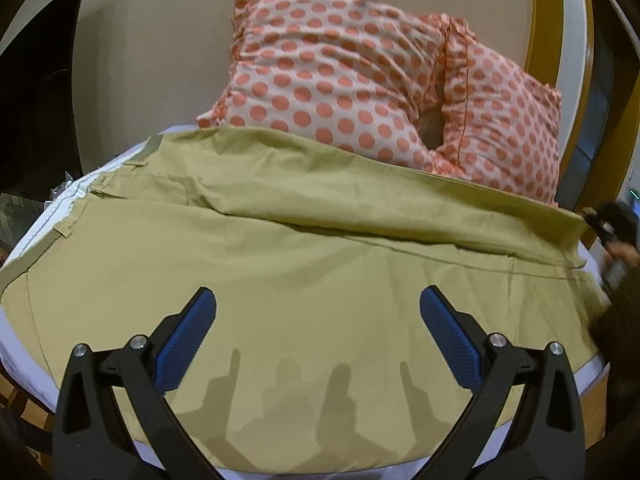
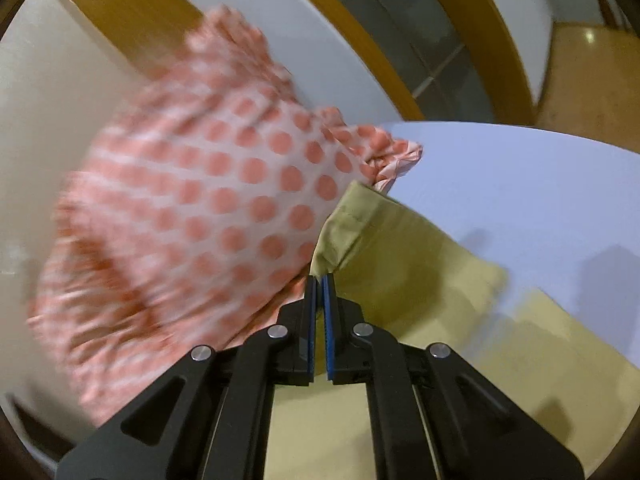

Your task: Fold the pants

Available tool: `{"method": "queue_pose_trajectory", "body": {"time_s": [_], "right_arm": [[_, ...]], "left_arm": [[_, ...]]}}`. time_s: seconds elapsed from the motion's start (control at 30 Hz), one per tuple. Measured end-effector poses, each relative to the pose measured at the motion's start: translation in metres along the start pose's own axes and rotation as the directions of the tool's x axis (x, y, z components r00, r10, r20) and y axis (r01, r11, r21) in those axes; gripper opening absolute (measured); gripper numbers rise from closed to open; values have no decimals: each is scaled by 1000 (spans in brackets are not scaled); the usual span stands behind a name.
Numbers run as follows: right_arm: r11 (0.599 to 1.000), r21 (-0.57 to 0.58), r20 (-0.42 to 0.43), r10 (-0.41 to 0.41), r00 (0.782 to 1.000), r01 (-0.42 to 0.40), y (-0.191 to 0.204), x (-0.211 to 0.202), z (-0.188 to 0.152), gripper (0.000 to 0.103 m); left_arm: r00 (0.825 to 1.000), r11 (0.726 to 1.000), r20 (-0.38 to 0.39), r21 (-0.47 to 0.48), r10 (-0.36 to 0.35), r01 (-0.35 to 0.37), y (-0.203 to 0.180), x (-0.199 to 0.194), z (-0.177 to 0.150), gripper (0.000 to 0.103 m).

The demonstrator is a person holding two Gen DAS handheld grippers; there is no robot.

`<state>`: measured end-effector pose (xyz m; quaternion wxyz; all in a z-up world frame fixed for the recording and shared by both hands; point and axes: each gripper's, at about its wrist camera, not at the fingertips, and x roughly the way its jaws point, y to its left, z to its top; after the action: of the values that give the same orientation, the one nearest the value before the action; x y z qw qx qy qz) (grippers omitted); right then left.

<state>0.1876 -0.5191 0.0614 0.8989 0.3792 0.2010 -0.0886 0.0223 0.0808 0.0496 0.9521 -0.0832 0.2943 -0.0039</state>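
Observation:
Khaki pants (image 1: 304, 248) lie spread across the white bed, waistband at the left, legs running right. My left gripper (image 1: 318, 312) is open and empty, hovering just above the pants' near half. My right gripper (image 2: 319, 280) is shut on the hem end of a pant leg (image 2: 352, 224) and holds it lifted off the sheet, close to the pillow. The right gripper also shows in the left wrist view (image 1: 612, 224) at the far right edge, at the leg's end.
Two pink pillows with orange dots (image 1: 360, 72) lean against the wall behind the pants; one shows blurred in the right wrist view (image 2: 208, 192). White sheet (image 2: 540, 184) lies to the right. A wooden headboard frame (image 1: 548, 20) stands at the back right.

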Motion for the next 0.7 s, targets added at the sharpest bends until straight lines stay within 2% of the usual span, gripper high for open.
{"method": "queue_pose_trajectory", "body": {"time_s": [0.1,0.23,0.3,0.33,0.37,0.43,0.53,0.7], "right_arm": [[999,24,-8,31,999,-31,-11,-86,-48,4],[994,113,-145,17,989,-1,-38,-127,-88,5],[987,158,-217,24,976,10,-47,-124,-95,9],[987,159,-238,11,971,28,-48,-122,-98,16],[986,161,-250,11,968,31,-49,-126,-103,28],[986,166,-277,14,961,33,-49,-123,-109,46],[984,174,-295,19,955,34,-51,-119,-117,46],[979,201,-272,16,962,40,-43,-103,-114,46]], "left_arm": [[999,1000,31,-9,-19,19,4,-9,5,101],[993,993,56,-45,-104,106,11,-10,19,101],[987,986,49,-60,-152,155,13,-4,27,101],[985,983,40,-66,-169,172,13,-1,32,101],[983,981,33,-71,-180,182,14,2,36,101],[980,977,25,-78,-197,199,17,5,42,101],[972,966,23,-104,-235,236,22,10,50,101],[972,962,-17,-145,-236,231,29,33,66,101]]}}
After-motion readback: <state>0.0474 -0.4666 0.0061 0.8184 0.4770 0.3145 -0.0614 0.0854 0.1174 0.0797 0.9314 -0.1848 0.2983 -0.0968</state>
